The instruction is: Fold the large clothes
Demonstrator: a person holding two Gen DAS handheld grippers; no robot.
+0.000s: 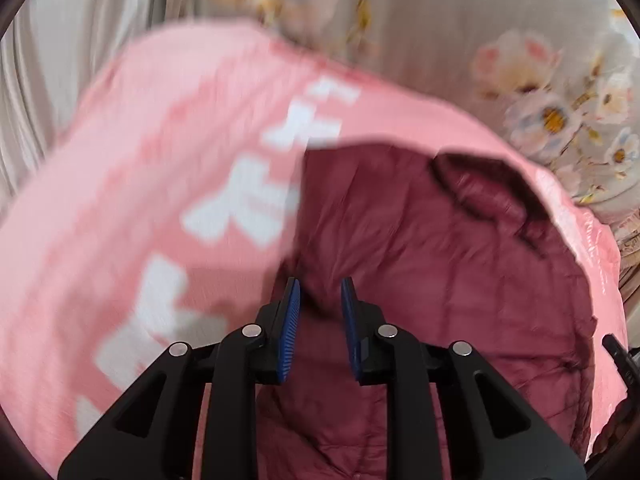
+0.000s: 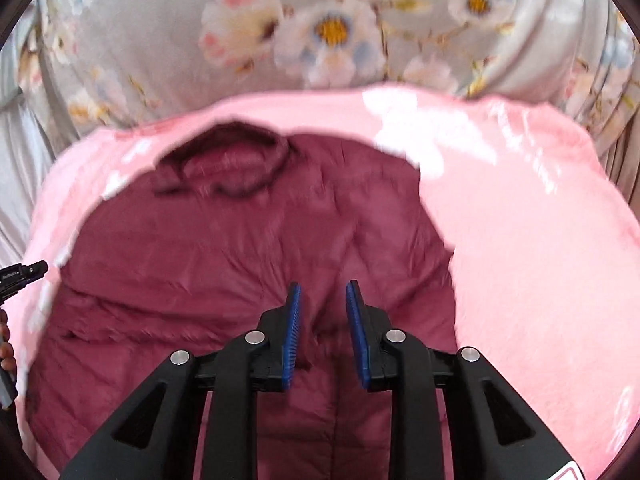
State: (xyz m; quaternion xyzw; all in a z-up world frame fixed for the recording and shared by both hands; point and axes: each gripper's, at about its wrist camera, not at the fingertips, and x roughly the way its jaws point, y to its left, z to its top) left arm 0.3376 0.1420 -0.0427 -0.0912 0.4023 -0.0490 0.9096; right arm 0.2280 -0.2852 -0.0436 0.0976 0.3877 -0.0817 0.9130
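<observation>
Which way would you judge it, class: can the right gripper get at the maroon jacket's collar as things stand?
Probably yes. The right gripper hangs open over the maroon jacket, and the collar lies uncovered ahead of it, with nothing between them. The pink blanket only borders it.

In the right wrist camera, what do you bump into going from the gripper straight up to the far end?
right gripper → maroon jacket → jacket collar → pink blanket → flowery bedding
</observation>
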